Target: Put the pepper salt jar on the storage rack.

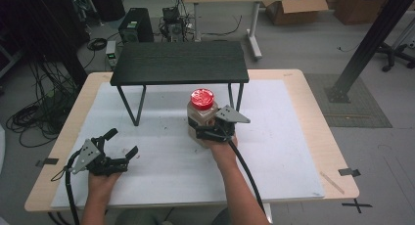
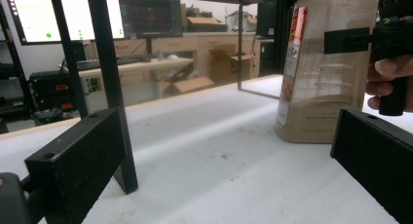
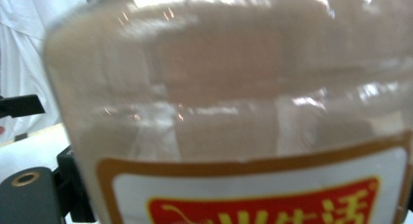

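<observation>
I am gripping the jar (image 1: pixel 200 118) with my right hand-held gripper (image 1: pixel 211 131), its jaws clenched around the jar's body just below the red lid (image 1: pixel 202 98); the jar is standing upright on the white surface (image 1: pixel 274 151), just in front of the small black shelf (image 1: pixel 179 62) and near its right legs. My left hand-held gripper (image 1: pixel 120 146) is resting released, jaws spread wide with nothing between them, well to the left of the jar and low over the surface. To do this well, I judge I should be keeping the squeeze level and firm on the smooth plastic wall, lifting straight so the jar is not tilting or brushing the shelf edge above it. The jar is clear, filled nearly to the shoulder with a pale brown powder or fine grain; its lid is closed.
</observation>
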`<action>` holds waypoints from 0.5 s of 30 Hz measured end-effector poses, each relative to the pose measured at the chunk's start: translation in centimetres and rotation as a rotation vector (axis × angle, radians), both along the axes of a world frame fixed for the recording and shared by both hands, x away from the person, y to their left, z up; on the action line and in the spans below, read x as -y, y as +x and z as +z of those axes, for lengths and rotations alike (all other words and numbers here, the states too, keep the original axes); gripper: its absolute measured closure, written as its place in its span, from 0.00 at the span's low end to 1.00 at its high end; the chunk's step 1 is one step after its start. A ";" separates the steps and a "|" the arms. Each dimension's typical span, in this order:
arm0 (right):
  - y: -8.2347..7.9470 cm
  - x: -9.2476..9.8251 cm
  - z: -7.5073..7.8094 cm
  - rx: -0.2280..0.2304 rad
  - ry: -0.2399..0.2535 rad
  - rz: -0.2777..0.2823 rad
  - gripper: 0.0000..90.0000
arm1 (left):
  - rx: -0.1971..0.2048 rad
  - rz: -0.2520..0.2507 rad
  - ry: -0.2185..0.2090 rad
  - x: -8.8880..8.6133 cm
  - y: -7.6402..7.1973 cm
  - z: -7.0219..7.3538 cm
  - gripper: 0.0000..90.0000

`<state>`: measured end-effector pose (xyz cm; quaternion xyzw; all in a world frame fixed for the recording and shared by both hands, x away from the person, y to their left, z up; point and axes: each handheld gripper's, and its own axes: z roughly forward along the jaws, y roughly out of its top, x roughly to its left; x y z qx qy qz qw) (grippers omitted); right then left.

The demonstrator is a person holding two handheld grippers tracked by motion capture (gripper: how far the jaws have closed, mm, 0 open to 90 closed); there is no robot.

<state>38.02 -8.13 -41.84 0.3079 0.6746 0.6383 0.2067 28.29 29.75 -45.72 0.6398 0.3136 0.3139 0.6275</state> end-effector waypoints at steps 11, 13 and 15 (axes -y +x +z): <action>0.0 -0.3 -0.2 0.017 -0.002 -0.008 0.15 | -0.001 0.000 -0.001 0.0 0.0 0.0 0.00; -0.1 -0.3 -0.3 0.018 0.004 -0.012 0.16 | -0.001 0.001 -0.001 0.0 0.0 0.0 0.00; -0.1 -0.2 -0.3 0.027 0.010 -0.017 0.18 | -0.002 0.001 -0.001 0.0 0.0 0.0 0.00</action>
